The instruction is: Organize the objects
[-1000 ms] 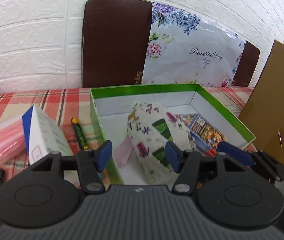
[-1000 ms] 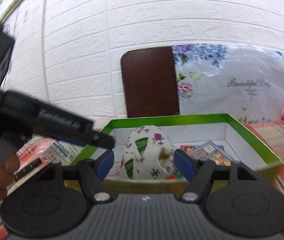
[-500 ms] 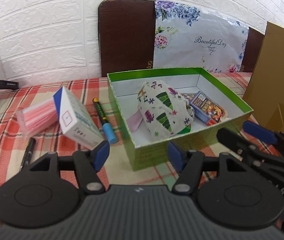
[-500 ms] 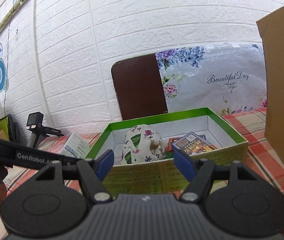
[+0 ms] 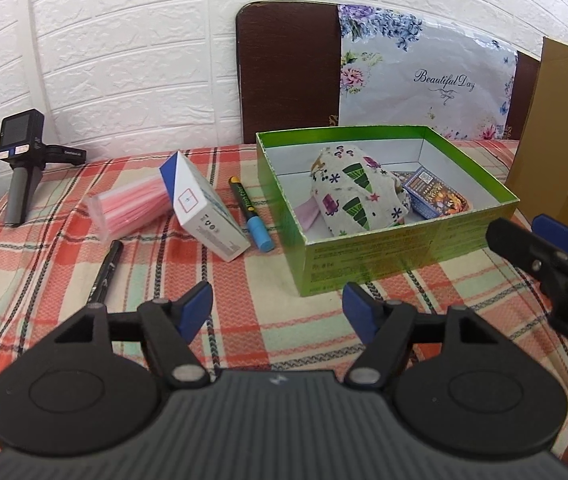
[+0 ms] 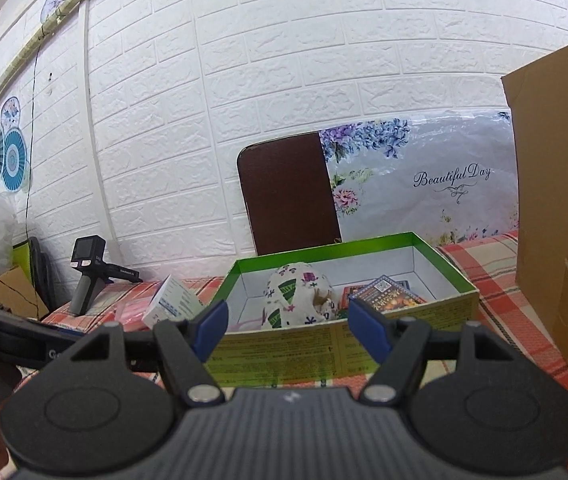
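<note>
You're holding the left hand-held gripper (image 5: pixel 276 309) level above the bench (image 5: pixel 284 332), just in front of the green box (image 5: pixel 404 256), fingers spread, gripping nothing. Right hand-held gripper (image 6: pixel 288 330) is sitting beside it, also spread and empty. Patterned pouch (image 5: pixel 358 196) is lying inside the box; marker (image 5: pixel 250 213) is lying just left of it.

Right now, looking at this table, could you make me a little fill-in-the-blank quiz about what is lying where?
1. The patterned fabric pouch lies inside the ____ box.
2. The marker beside that box has a ____ cap.
3. The white carton leans on a packet of ____ straws.
4. Both the left hand-held gripper and the right hand-held gripper hold ____.

Missing words: green; blue; pink; nothing
</note>
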The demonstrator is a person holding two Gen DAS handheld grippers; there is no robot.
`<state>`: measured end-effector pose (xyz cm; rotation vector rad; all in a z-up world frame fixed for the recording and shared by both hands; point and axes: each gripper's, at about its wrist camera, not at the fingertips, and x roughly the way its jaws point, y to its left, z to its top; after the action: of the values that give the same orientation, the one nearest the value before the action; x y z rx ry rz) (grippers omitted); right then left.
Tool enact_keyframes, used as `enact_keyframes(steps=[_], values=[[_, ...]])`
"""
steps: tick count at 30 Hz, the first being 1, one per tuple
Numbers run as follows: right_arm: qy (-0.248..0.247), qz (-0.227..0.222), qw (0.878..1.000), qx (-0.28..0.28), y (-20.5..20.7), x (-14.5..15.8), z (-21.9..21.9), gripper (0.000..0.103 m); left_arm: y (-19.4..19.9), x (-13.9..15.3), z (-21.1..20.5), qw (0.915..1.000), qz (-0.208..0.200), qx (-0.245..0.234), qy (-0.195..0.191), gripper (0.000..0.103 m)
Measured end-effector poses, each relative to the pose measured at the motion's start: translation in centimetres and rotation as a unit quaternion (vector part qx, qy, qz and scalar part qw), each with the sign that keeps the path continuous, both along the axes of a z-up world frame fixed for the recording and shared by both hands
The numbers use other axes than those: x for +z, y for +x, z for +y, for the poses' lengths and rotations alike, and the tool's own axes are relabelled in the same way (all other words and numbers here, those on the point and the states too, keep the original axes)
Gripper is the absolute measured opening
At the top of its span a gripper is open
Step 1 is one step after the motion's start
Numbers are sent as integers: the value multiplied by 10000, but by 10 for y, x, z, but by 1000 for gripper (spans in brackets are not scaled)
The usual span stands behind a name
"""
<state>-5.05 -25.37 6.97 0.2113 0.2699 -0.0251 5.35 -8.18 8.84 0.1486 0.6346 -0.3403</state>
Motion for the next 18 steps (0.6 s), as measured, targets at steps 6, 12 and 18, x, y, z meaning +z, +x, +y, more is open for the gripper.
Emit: enact_keyframes(steps=[6, 12, 18], values=[[118, -60, 9999, -22, -12, 4, 1, 69, -14, 3, 4, 9999, -102, 80, 43, 74], [208, -138, 9997, 10, -27, 8, 3, 69, -30, 7, 6, 9995, -249, 167, 62, 75], [211, -211, 9995, 100, -45, 11, 8, 69, -49, 8, 9, 9988, -422, 210, 118, 79]])
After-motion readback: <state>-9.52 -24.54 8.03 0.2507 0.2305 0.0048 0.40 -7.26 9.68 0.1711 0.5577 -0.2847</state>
